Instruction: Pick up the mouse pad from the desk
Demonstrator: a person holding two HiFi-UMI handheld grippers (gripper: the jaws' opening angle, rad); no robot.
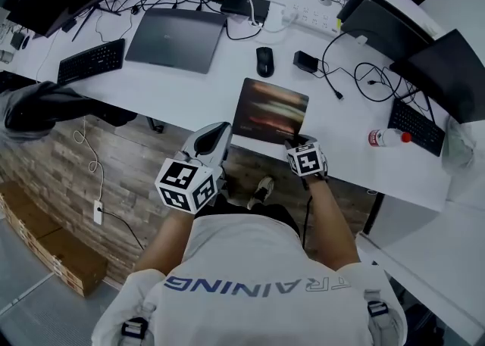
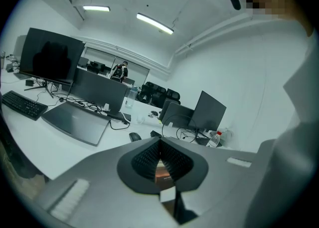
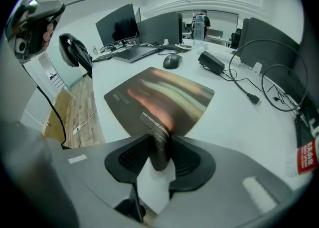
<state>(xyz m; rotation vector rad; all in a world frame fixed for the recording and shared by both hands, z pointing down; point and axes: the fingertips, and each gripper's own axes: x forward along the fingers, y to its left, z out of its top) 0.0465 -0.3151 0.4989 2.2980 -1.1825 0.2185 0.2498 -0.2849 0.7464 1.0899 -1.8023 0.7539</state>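
Note:
The dark mouse pad (image 1: 269, 110) with a reddish streaked print lies on the white desk (image 1: 186, 95), its near edge at the desk's front edge. My right gripper (image 1: 292, 143) is at the pad's near right corner. In the right gripper view the mouse pad (image 3: 167, 90) has that corner bent up between the jaws, and the right gripper (image 3: 160, 146) is shut on it, both pads touching. My left gripper (image 1: 220, 130) hovers over the desk's front edge, left of the pad and apart from it. In its own view the left gripper (image 2: 159, 141) has its tips together and holds nothing.
Beyond the pad lie a black mouse (image 1: 264, 60) and a small black box (image 1: 305, 61). A closed laptop (image 1: 176, 38) and a keyboard (image 1: 91, 60) are at the back left. Cables (image 1: 356, 72) and a water bottle (image 1: 388, 138) lie right of the pad.

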